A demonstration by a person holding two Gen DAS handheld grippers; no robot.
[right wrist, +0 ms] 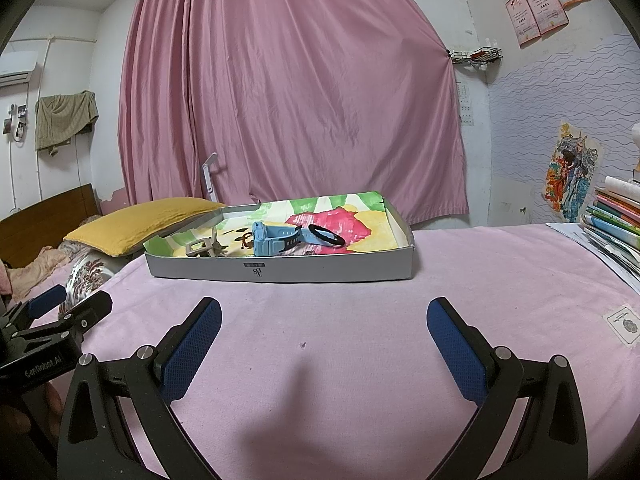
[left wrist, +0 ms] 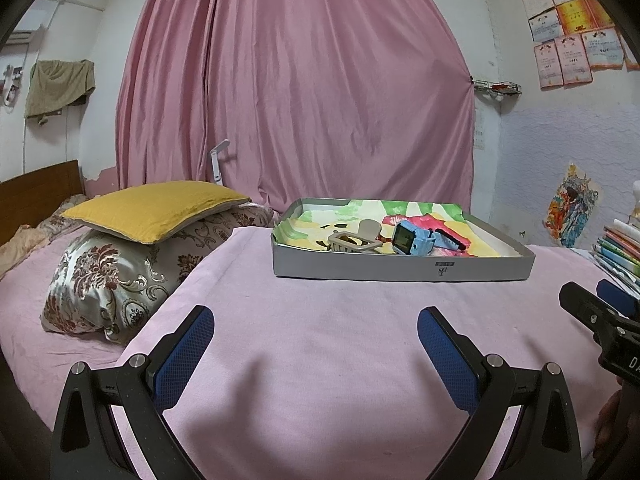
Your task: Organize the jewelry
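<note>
A shallow grey box [left wrist: 400, 270] [right wrist: 280, 271] lined with colourful painted paper sits on the pink cloth ahead. Inside lie a light blue watch [left wrist: 416, 238] [right wrist: 276, 238], a beige hair claw [left wrist: 354, 240] [right wrist: 202, 246] and a black ring band [right wrist: 326, 236]. My left gripper [left wrist: 316, 328] hovers open over the cloth, short of the box, with nothing between its blue pads. My right gripper [right wrist: 324, 320] is likewise open and empty in front of the box. Each gripper shows at the edge of the other's view.
A yellow pillow [left wrist: 156, 212] on a patterned cushion [left wrist: 108, 280] lies on the bed at left. Stacked books [right wrist: 616, 220] stand at right. A pink curtain [left wrist: 296, 92] hangs behind the box. A white label [right wrist: 622, 324] is sewn on the cloth at right.
</note>
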